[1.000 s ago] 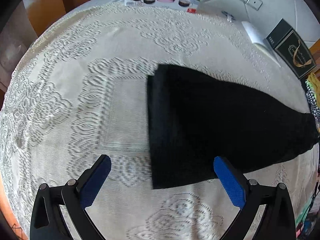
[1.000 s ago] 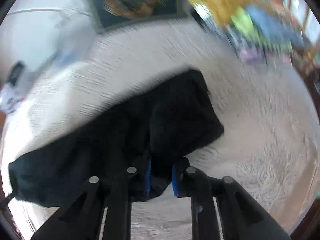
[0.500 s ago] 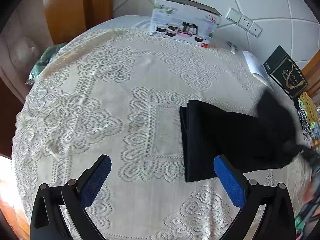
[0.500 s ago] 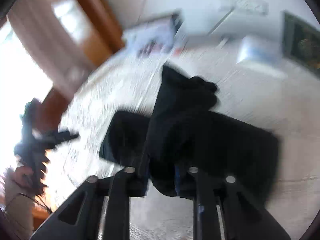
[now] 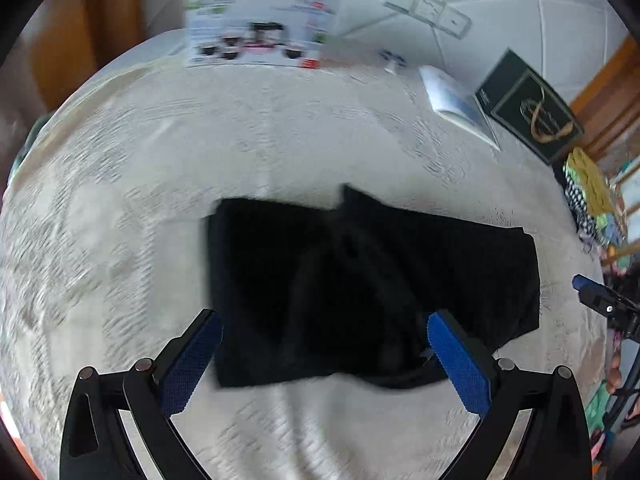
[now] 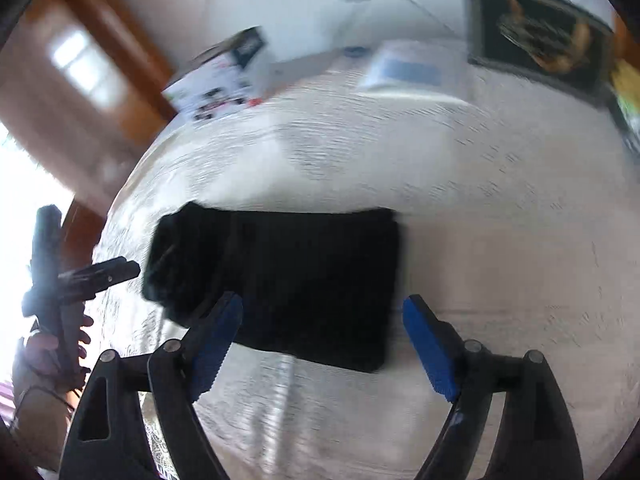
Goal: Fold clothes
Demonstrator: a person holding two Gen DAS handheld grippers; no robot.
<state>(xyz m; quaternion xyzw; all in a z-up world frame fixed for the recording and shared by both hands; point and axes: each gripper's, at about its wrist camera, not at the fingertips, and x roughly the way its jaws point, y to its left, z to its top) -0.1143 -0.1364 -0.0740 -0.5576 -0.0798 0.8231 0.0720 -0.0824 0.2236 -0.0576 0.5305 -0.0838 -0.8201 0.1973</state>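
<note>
Black folded cloth (image 5: 372, 284) lies mid-frame on my lace-covered tabletop (image 5: 280, 140), both my grippers' jaws spread wide, holding nothing.

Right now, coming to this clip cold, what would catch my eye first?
The black garment lies folded into a rough rectangle in the middle of the cream lace tablecloth. Both claws, left claw and right claw, hang open over it, gripping nothing. At the table's far edge stand a tea-set box and a dark gift box.
</note>
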